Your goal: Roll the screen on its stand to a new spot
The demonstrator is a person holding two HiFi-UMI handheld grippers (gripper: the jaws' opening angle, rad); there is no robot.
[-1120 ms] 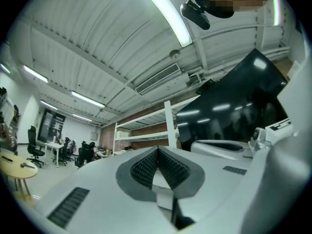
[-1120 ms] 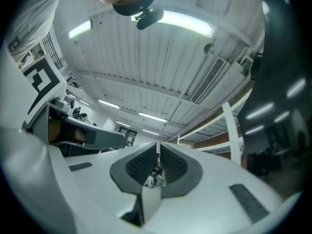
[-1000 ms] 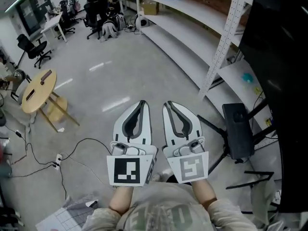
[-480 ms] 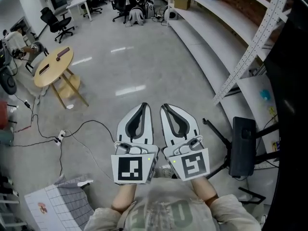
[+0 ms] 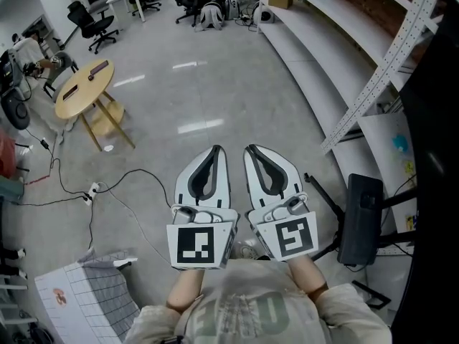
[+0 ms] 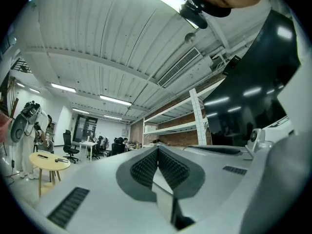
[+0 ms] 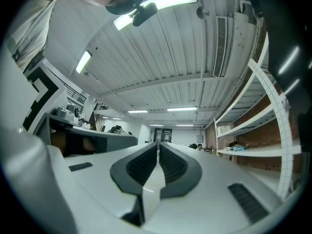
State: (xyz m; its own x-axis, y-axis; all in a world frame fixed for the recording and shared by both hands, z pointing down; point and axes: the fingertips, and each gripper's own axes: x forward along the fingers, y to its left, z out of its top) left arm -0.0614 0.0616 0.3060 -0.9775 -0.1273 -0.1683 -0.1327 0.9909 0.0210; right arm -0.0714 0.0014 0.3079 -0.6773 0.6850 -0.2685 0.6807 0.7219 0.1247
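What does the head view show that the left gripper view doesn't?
Head view only: floor cables, gridded mat, stand legs. Left gripper view only: ceiling lights, ceiling vent, and the left tongs close up, ribbed pads shut together on nothing. Both: round table, shelving, dark screen.

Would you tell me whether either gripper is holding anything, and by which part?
Nothing: the left gripper and right gripper are both shut and empty.

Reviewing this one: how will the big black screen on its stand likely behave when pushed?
The screen looks tall and large, so probably heavy and tip-prone if pushed high. Its stand has splayed legs, which should steady it.
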